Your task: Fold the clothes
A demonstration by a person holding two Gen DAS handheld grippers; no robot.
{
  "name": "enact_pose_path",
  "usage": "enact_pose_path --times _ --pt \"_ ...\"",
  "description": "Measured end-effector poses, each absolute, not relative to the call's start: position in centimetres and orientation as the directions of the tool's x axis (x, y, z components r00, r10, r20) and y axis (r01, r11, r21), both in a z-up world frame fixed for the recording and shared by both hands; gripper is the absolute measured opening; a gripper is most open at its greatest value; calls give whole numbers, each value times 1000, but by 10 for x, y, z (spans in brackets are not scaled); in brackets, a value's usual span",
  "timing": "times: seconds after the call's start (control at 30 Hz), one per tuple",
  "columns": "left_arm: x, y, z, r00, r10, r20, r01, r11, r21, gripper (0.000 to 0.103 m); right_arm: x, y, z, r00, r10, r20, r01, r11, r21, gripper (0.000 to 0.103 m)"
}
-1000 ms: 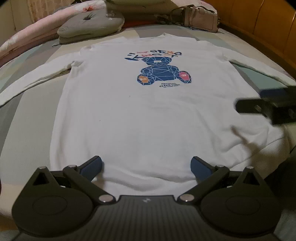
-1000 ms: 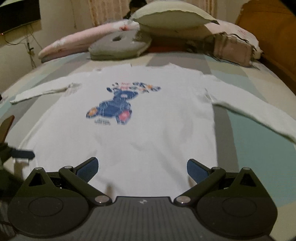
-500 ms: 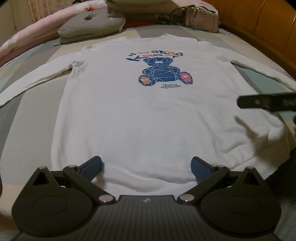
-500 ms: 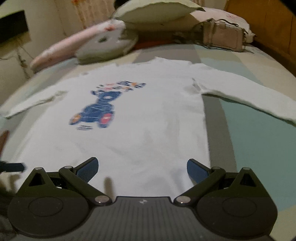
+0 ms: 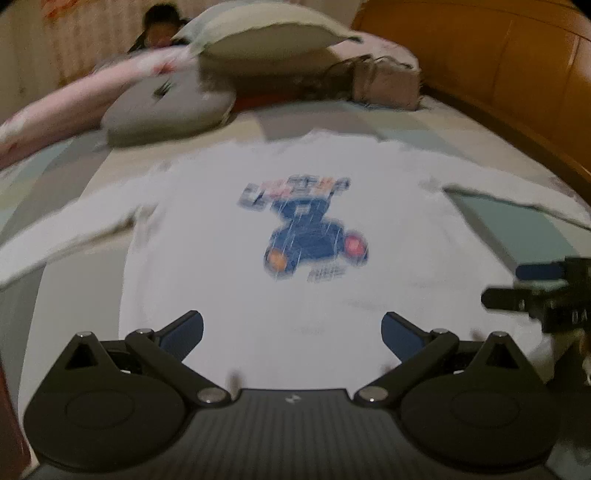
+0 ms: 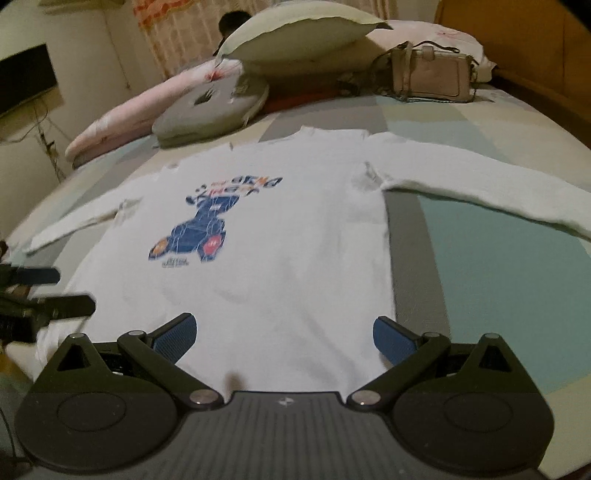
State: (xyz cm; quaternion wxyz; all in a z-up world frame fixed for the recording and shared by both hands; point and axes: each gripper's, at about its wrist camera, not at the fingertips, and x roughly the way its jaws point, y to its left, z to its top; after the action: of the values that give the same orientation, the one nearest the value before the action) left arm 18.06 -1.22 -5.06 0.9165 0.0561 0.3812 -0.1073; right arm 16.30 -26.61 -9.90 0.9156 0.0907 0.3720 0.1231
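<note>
We see the white sweatshirt (image 6: pixel 266 236) spread flat on the bed (image 6: pixel 491 266), front up, its blue bear print (image 6: pixel 199 232) toward 10 o'clock in the right wrist view and both sleeves stretched outward to 3 and 9 o'clock. Our right gripper (image 6: pixel 282 334) sits over the hem at 6 o'clock, its fingers (image 6: pixel 391 338) spread wide and holding nothing. Our left gripper (image 5: pixel 291 328) hangs over the hem too, fingers (image 5: pixel 184 328) equally wide apart and empty; its view is blurred. Each gripper shows at the edge of the other's view. Beyond the collar, at 12 o'clock, lie a grey cushion (image 6: pixel 210 110), a pale pillow (image 6: pixel 295 33), a pink quilt (image 6: pixel 122 122) and a beige handbag (image 6: pixel 432 74).
</note>
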Motion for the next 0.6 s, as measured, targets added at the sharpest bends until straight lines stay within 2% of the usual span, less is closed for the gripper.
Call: enact_pose_path --times 0.17,0.33,0.6 --pt "233 -26 -46 690 -207 -694 325 945 42 102 172 -273 -93 706 260 -659 -128 962 242 103" --pt "287 -23 -58 694 -208 -690 329 943 46 102 206 -273 -83 722 224 -655 -136 974 184 103" --pt "334 2 -97 631 -237 -739 310 950 -40 102 302 -261 -70 717 242 -653 -188 970 153 103"
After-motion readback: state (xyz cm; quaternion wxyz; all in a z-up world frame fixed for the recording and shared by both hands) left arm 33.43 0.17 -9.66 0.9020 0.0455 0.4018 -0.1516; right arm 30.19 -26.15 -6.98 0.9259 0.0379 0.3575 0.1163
